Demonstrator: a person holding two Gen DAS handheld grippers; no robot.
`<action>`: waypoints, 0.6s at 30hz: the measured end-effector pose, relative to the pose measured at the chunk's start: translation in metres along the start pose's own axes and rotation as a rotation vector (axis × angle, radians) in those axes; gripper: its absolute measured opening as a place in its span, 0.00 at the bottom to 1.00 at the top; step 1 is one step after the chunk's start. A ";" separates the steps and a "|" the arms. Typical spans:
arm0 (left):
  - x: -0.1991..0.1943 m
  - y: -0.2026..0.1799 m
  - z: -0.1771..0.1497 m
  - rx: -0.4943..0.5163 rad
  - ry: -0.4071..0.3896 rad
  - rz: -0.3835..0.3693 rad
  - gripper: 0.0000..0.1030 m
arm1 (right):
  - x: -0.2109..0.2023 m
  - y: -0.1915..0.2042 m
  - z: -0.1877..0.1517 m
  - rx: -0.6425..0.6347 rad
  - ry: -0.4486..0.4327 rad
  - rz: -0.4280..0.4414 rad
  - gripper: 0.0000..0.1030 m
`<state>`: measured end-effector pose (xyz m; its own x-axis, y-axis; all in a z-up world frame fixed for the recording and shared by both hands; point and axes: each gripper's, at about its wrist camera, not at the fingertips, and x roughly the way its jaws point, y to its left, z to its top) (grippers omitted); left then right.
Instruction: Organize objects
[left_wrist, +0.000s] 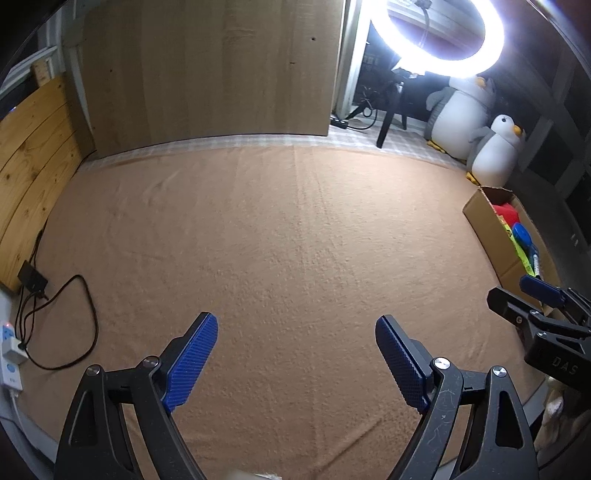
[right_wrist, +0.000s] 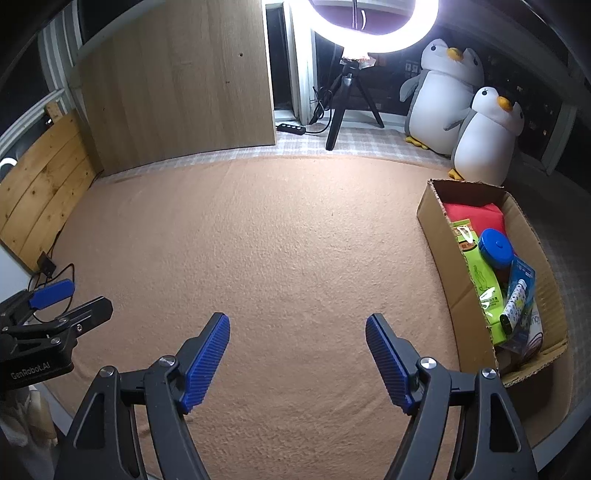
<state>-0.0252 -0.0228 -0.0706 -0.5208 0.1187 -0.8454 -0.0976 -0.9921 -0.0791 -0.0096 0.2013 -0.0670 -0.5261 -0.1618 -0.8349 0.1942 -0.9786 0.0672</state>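
Two handheld grippers hover side by side above a peach-coloured blanket (right_wrist: 280, 236) that covers a flat surface. The left gripper (left_wrist: 296, 328) has its blue ribbed fingers (left_wrist: 192, 358) spread wide apart with nothing between them. The right gripper (right_wrist: 297, 326) is likewise spread wide and holds nothing. Each gripper appears at the edge of the other's view.

An open cardboard box (right_wrist: 439, 236) sits on the blanket at its right edge. Inside, packed close together, lie a red cloth item (right_wrist: 474, 216) at the far end, a green packet (right_wrist: 484, 280) along the left wall, a blue round lid (right_wrist: 496, 247) on a container, and a blue blister pack (right_wrist: 519, 295) holding a small patterned tube. What lies underneath them cannot be made out. In the left wrist view only the box's left wall and a strip of these colours show.

The blanket itself is bare in the middle, with faint creases. At its left edge a black adapter (left_wrist: 32, 278) and looping black cables (left_wrist: 86, 332) lie on it, running to a white power strip (left_wrist: 9, 354).

Beyond the far edge of the blanket a strip of pale checked fabric (right_wrist: 369, 142) shows. A tall light-wood panel (right_wrist: 177, 81) stands at the far left, with a pine board (right_wrist: 44, 184) leaning along the left edge. A glaring ring light (right_wrist: 373, 26) on a black tripod (right_wrist: 351, 99) stands at the far centre, with a black switch box (right_wrist: 291, 128) on the fabric beside it. Two plush penguins (right_wrist: 465, 110), one large and one smaller, sit touching each other at the far right corner, just behind the box. The room behind is dark.
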 end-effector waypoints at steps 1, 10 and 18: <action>0.000 0.000 -0.001 -0.002 -0.001 0.007 0.88 | 0.000 0.000 0.000 0.000 -0.001 0.001 0.71; -0.002 0.001 -0.002 -0.016 -0.007 0.018 0.89 | -0.005 0.005 -0.004 -0.018 -0.011 -0.024 0.71; -0.006 -0.001 0.000 -0.006 -0.021 0.029 0.89 | -0.007 0.005 -0.004 -0.023 -0.016 -0.028 0.72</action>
<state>-0.0223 -0.0227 -0.0655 -0.5407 0.0911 -0.8363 -0.0771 -0.9953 -0.0585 -0.0015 0.1983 -0.0634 -0.5445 -0.1361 -0.8277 0.1977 -0.9798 0.0311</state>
